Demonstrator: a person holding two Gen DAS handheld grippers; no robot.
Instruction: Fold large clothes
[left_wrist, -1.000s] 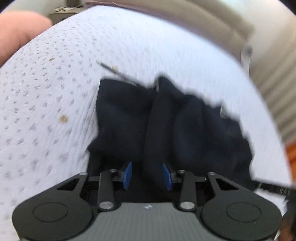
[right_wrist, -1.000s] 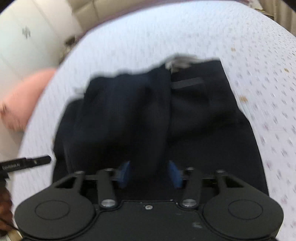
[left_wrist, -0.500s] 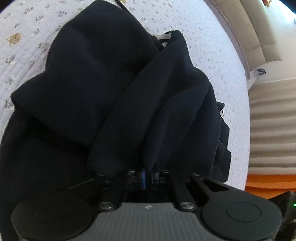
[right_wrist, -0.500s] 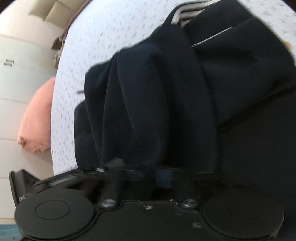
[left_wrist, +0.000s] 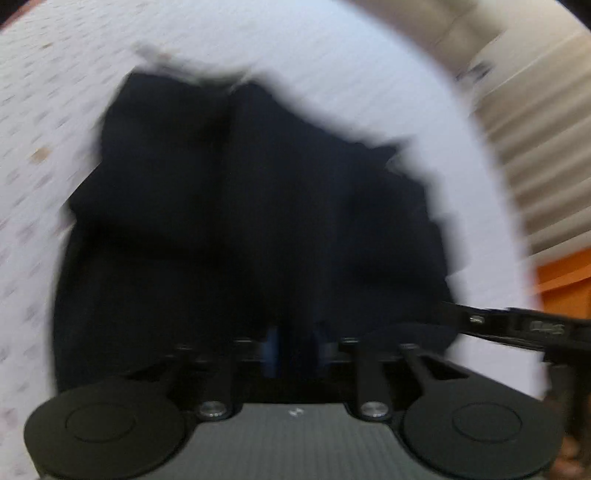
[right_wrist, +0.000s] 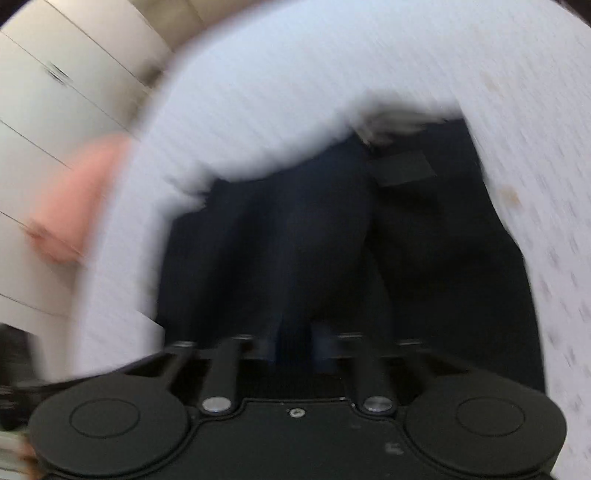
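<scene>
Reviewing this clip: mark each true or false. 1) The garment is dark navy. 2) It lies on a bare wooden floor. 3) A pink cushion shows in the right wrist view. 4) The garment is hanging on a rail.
1) True: the dark navy garment is dark throughout.
2) False: it lies on a white patterned bedcover.
3) True: the pink cushion sits at the left edge.
4) False: it lies crumpled on the bedcover.

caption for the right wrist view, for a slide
Right gripper, jaws opening, over a dark navy garment on a white dotted bedspread, motion-blurred.
</scene>
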